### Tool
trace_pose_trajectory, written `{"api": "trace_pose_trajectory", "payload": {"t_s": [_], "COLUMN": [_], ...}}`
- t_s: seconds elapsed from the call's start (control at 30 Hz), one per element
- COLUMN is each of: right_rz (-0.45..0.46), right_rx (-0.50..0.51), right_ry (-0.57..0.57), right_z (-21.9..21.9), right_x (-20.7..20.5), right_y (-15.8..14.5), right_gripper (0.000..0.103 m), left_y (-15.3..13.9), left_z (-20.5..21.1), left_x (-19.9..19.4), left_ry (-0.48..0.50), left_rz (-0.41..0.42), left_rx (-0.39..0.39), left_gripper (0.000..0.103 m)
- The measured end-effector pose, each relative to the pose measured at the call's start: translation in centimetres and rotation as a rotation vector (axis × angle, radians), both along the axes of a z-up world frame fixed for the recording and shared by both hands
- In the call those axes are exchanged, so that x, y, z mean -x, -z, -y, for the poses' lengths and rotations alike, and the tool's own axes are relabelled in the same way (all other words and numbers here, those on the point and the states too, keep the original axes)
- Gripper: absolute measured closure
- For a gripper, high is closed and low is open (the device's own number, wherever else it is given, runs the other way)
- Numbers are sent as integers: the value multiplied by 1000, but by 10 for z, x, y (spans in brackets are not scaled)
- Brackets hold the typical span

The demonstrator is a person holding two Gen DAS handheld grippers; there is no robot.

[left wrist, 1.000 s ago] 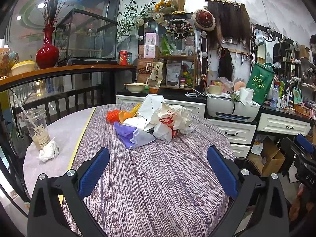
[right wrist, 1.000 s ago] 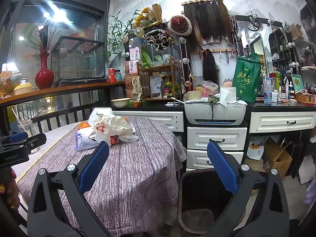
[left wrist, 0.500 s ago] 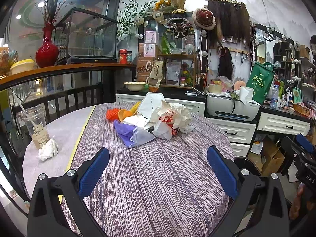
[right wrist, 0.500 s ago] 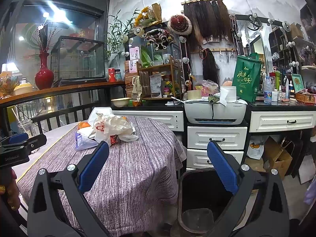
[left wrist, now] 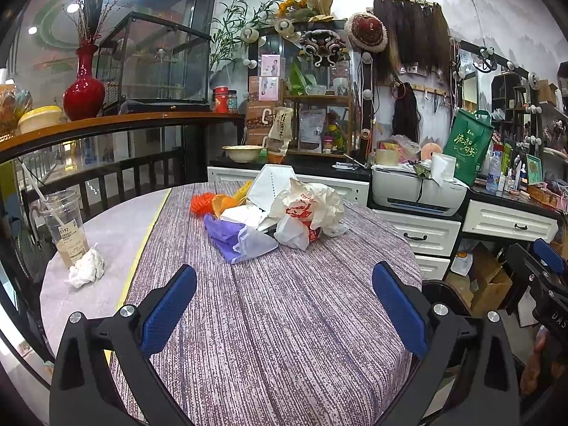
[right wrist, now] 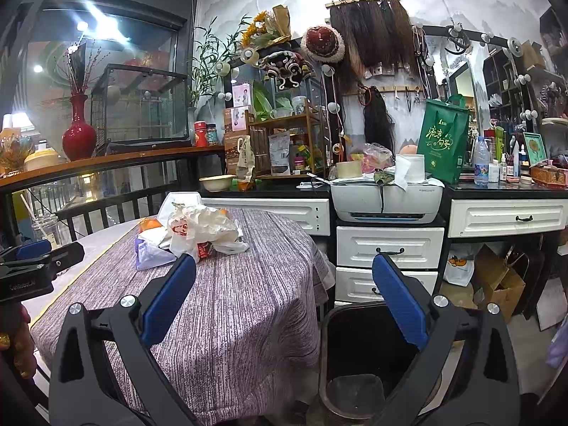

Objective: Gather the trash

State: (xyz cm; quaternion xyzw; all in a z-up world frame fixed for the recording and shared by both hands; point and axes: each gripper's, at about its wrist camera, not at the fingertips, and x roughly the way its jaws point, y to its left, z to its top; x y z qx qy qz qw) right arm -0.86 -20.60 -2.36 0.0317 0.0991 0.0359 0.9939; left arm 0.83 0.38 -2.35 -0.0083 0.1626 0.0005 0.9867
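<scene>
Ahead of your left gripper [left wrist: 284,314], jaws spread and empty, the trash pile [left wrist: 273,218] sits mid-desk. Pinch the purple bag [left wrist: 227,236] low at its near edge. Your right gripper [right wrist: 284,314], also spread, hangs over the bin [right wrist: 358,355].

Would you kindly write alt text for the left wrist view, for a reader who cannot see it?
The open left gripper hovers empty over a round table in a striped purple cloth, facing a pile of crumpled bags and wrappers. At left stand a plastic cup and a crumpled tissue; a black bin sits past the table's right edge.
</scene>
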Motion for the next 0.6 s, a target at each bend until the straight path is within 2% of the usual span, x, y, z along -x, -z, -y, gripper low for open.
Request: {"api": "trace_pose_trajectory", "payload": {"t_s": [0.6], "right_rz": [-8], "right_rx": [-1], "right_ry": [-1], "right_z": [0], "right_x": [-2], "right_y": [3], "right_gripper": [5], "left_y": [1], "left_z": [0], "left_x": [-1], "left_ry": [0], "left_rz": [-8], "left_rx": [-2], "left_gripper": [5]}}
